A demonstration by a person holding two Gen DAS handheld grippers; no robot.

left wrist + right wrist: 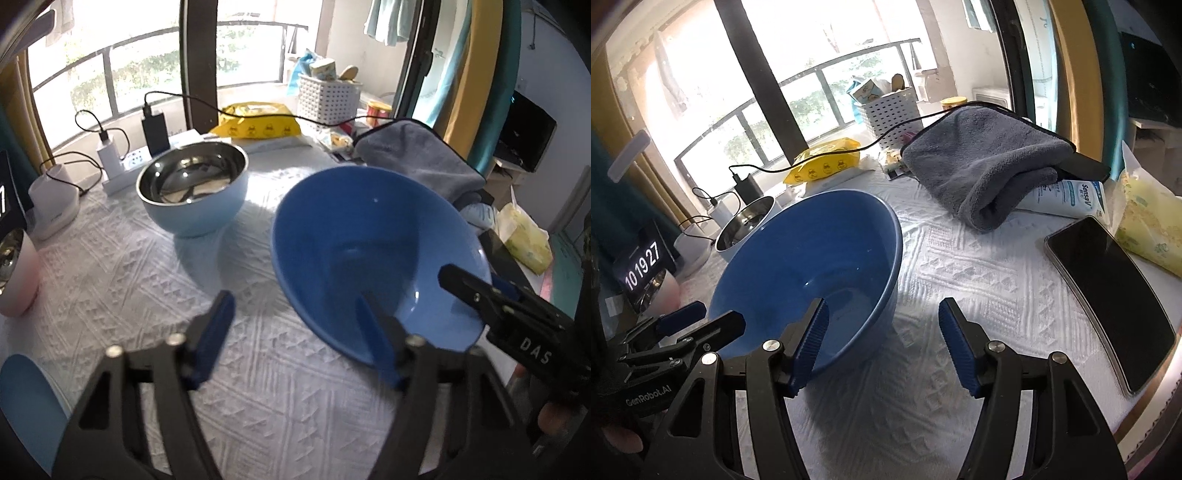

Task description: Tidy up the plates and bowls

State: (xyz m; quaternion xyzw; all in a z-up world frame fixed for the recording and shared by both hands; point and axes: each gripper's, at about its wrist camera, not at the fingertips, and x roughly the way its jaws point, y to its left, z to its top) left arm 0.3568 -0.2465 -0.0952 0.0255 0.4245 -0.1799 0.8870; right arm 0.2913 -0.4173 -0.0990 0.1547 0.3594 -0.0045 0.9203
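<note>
Deep blue bowl tilted on white cloth, steel-lined pale blue bowl upright behind it

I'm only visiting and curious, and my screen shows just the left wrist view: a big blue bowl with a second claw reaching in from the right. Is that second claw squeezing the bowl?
Observer: No. The right wrist view shows the right gripper open, pads wide apart. One pad overlaps the blue bowl and the other is over the tablecloth.
Operator: What's the pale thing poking out under the grey towel?
Observer: A white tube printed SensaV, partly tucked under the towel.
Operator: And the glowing thing cut off at my far left?
Observer: A clock display reading 10 19 27.
</note>
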